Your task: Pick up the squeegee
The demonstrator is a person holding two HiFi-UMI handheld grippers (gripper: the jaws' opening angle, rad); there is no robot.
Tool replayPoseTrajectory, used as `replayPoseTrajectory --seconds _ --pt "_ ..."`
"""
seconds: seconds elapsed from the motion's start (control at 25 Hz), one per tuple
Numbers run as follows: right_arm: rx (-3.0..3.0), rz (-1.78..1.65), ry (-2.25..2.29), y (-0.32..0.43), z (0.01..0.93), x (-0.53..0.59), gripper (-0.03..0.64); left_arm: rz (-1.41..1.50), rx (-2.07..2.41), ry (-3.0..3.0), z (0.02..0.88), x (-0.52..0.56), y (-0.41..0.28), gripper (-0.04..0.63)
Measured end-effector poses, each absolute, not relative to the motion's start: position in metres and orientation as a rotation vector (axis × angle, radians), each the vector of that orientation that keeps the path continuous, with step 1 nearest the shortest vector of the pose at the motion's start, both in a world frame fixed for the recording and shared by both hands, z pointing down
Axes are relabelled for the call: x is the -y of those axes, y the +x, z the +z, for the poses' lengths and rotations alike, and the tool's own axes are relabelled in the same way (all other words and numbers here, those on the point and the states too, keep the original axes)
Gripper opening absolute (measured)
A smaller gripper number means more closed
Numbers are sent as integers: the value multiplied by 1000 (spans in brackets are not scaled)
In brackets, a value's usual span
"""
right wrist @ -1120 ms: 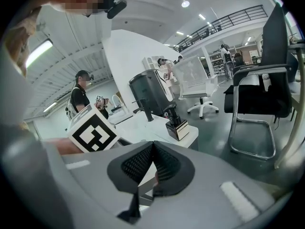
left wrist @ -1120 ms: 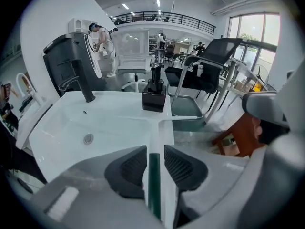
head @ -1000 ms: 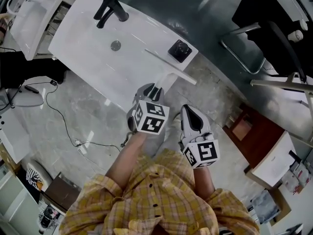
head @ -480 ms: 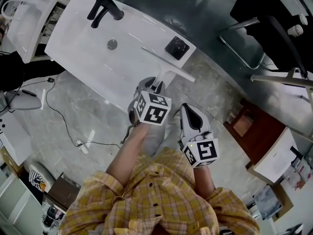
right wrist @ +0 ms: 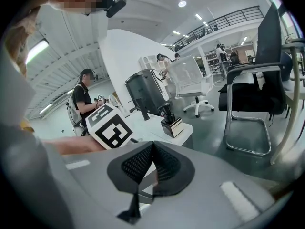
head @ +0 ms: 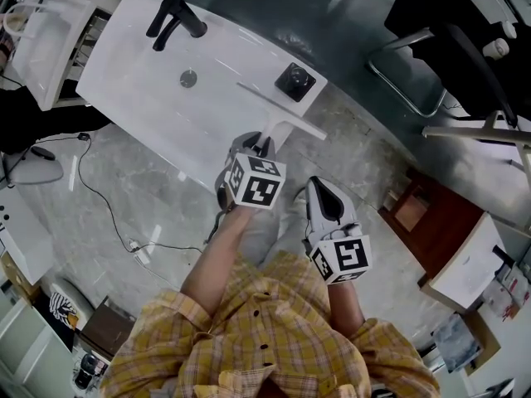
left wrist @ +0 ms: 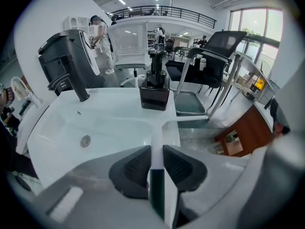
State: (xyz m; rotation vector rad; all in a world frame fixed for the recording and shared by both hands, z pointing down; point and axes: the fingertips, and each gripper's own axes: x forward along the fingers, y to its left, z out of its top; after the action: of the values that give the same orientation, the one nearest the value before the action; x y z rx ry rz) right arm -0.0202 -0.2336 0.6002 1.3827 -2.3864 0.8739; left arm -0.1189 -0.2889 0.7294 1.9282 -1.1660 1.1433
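Left claw points steeply down at the near edge of the white worktop. Its jaws have just been closing: the squeegee handle stands between the pads, both pads against it. The squeegee blade lies crosswise just beyond the claw tips, along the worktop rim; a black dispenser stands further ahead. Right claw hangs beside the left, off the worktop, jaws together on nothing

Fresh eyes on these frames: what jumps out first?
The white squeegee lying over the white basin's front edge, its handle between the left gripper's jaws, which have just been closing onto it. Beyond it stand a black faucet and a black pump dispenser.
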Motion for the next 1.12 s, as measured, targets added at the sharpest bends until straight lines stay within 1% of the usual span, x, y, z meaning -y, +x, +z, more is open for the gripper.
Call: replayPoseTrajectory --seconds 0.48,1.12 --pt "2434 811 1367 -12 578 224 0 1059 1256 1950 694 278 -122 87" --pt "2537 673 1369 2 517 207 -1 759 1473 2004 601 245 -129 87"
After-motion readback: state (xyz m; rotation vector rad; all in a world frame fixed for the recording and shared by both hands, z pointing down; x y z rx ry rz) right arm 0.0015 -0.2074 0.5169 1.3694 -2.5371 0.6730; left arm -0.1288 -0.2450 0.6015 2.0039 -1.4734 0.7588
